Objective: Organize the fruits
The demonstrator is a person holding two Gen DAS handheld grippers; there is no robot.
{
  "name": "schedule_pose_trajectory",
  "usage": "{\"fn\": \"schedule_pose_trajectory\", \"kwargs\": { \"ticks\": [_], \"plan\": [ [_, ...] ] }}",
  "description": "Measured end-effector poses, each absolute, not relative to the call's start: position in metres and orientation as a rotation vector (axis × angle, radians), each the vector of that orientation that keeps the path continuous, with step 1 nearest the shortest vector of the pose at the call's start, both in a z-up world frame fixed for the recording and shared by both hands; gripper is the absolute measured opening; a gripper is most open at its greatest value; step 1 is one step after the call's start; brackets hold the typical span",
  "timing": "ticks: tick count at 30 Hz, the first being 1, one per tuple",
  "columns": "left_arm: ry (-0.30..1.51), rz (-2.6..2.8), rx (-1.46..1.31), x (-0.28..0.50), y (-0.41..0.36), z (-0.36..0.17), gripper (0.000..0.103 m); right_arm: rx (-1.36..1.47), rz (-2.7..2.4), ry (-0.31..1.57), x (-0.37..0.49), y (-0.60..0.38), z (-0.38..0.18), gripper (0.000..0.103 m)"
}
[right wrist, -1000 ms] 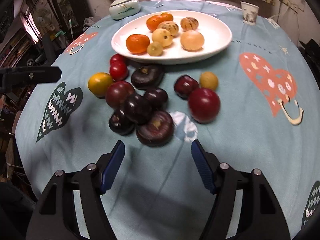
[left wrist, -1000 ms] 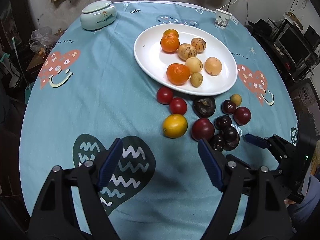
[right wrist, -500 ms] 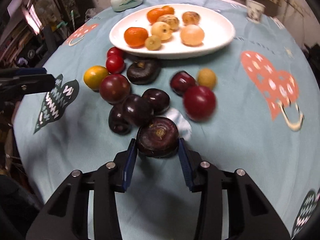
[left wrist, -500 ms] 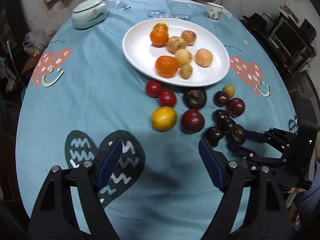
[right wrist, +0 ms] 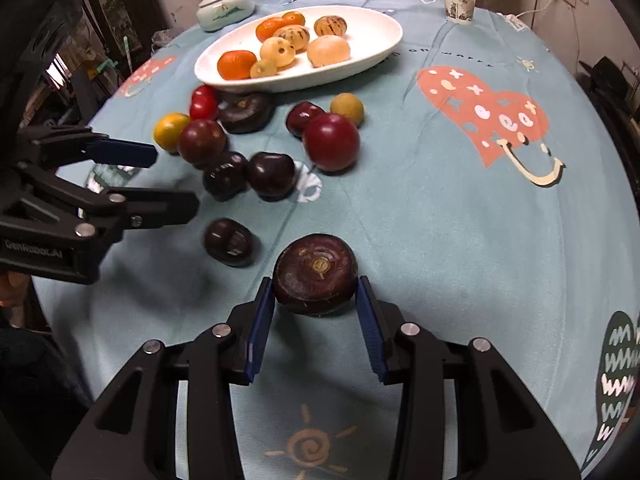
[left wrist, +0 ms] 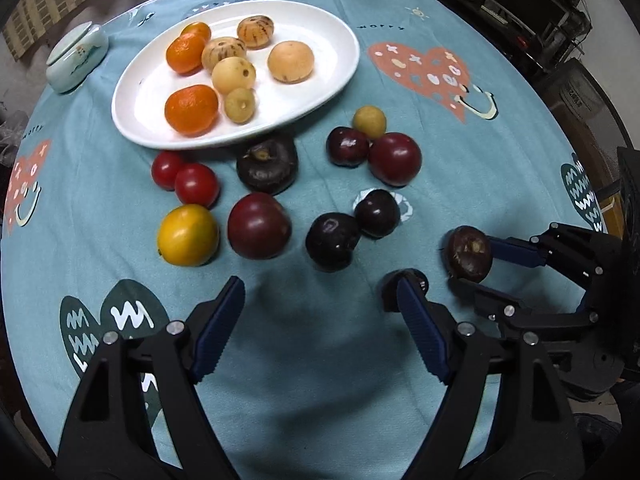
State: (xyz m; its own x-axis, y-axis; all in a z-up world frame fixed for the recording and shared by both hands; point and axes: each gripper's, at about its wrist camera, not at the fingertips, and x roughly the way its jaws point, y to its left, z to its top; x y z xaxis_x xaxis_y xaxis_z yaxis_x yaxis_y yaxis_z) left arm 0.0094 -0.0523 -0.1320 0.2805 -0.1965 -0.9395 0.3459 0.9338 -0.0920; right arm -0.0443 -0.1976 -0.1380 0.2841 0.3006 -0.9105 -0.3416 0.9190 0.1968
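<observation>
Right gripper (right wrist: 316, 304): jaws clamped on dark flat fruit (right wrist: 315, 280).
Left gripper (left wrist: 320, 328): jaws wide apart, holding nothing.

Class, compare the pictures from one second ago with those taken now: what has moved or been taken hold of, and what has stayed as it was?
The right tool, open a second ago, has closed on the flat dark-purple fruit and pulled it away from the dark cluster, towards the table's near edge. The left tool stays open and empty. The white plate with its oranges and pale fruits, the red tomatoes and the yellow tomato lie as before.
</observation>
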Motion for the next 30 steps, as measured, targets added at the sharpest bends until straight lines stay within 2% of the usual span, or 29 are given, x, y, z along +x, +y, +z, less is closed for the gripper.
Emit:
{"fn": "schedule_pose_trajectory", "kwargs": {
  "ticks": [13,22,24,26,27,30],
  "plan": [
    [1.223,-0.297,0.073,-0.002,-0.015,-0.125,0.08,-0.12,0.524,1.188,-0.012,-0.168,-0.142,0.044],
    [1.257,-0.443,0.079,0.002,-0.066,-0.142,0.079,-0.068,0.489,1.179,-0.027,-0.194,-0.136,0.044],
    [1.279,-0.442,0.07,0.005,-0.072,-0.149,0.07,-0.057,0.479,1.175,-0.029,-0.2,-0.134,0.044],
    [1.308,-0.435,0.051,0.01,-0.075,-0.156,0.047,-0.039,0.471,1.171,-0.032,-0.206,-0.131,0.044],
    [1.317,-0.424,0.047,0.012,-0.075,-0.159,0.042,-0.036,0.47,1.169,-0.033,-0.208,-0.13,0.044],
    [1.305,-0.405,0.026,0.017,-0.075,-0.16,0.041,-0.03,0.476,1.168,-0.038,-0.209,-0.129,0.044]
  ]
}}
